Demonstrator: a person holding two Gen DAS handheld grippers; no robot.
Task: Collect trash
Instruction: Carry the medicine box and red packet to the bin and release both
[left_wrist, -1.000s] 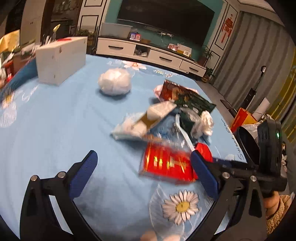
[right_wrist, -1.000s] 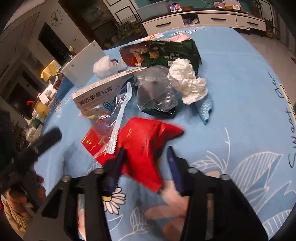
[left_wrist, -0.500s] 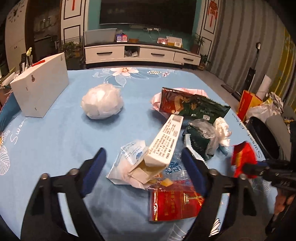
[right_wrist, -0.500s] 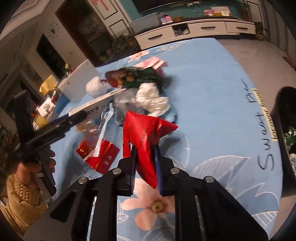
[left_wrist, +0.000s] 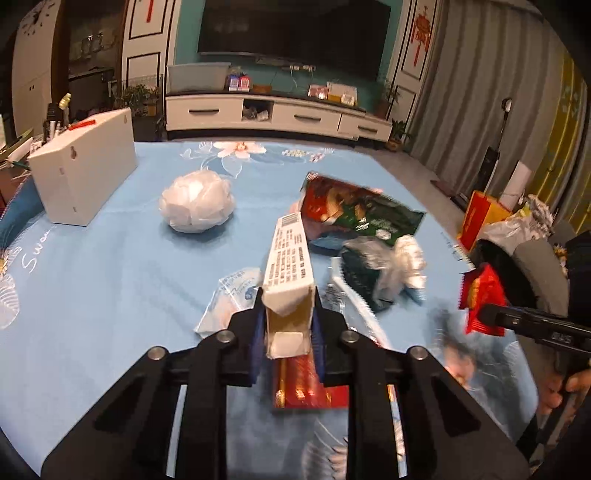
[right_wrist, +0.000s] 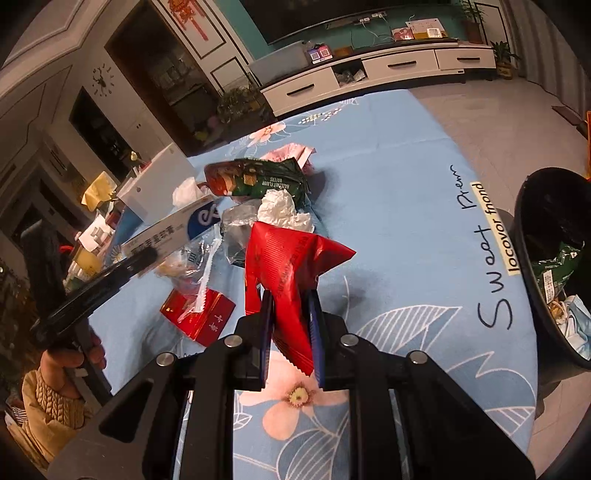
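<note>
Your left tool (left_wrist: 287, 334) has just been closing on the white carton (left_wrist: 289, 266); your right tool (right_wrist: 290, 328) is still pinching the red wrapper (right_wrist: 288, 266), seemingly lifting it higher.

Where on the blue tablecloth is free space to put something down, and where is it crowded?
Free: the cloth between the white box and the plastic ball, and the strip along the printed lettering beside the black bin. Crowded: around the green snack bag and crumpled tissue.
</note>
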